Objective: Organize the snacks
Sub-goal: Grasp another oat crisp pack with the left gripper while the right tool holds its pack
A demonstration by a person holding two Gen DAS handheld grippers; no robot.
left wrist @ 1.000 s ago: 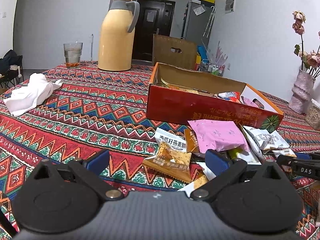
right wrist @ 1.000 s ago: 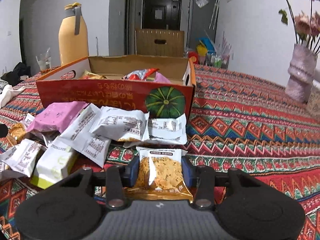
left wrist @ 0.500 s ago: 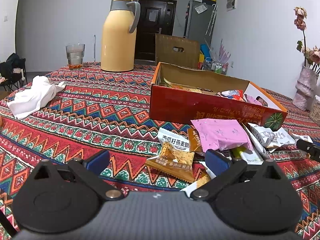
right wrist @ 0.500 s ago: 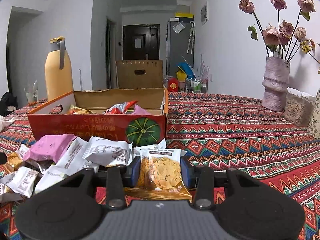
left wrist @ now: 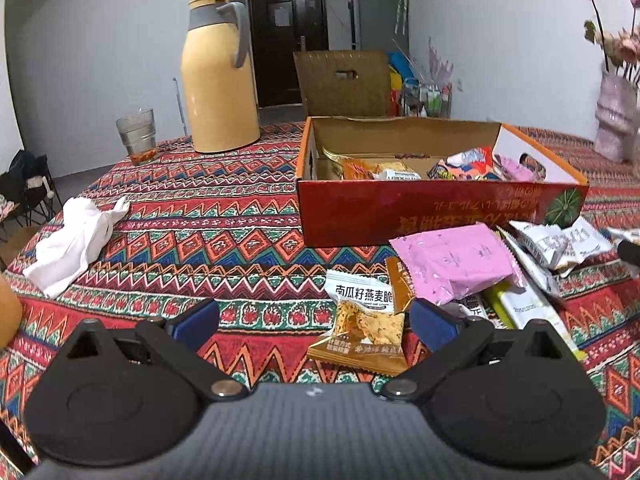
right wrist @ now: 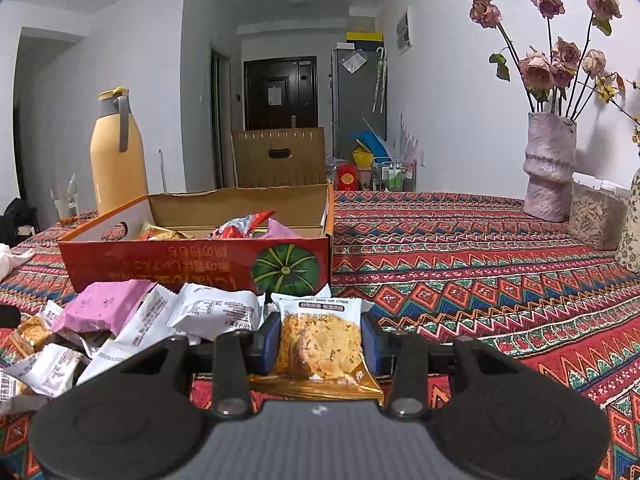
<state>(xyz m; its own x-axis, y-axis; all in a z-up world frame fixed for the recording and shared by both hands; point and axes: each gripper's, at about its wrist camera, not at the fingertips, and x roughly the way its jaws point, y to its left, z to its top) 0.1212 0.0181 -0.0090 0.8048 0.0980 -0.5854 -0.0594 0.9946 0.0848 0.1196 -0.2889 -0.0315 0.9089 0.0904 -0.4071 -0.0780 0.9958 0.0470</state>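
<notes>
The red snack box (right wrist: 192, 256) stands ahead of you and slightly left on the patterned surface (right wrist: 460, 264), loose packets heaped before it. Your right gripper (right wrist: 320, 340) is nearer, fingers clamped on an oat-crisp packet (right wrist: 318, 344) held upright. Your left gripper (left wrist: 312, 320) gapes empty above another packet (left wrist: 360, 320).

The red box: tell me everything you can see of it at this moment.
The red box is an open, shallow cardboard carton, red outside with orange edges, plain brown inside. Its front wall carries upside-down yellow lettering and a green pumpkin picture at one corner; an end wall has a hand slot. It sits flat on the patterned tablecloth, partly filled with snack packets. More packets, a pink packet among them, are heaped against its front.
</notes>
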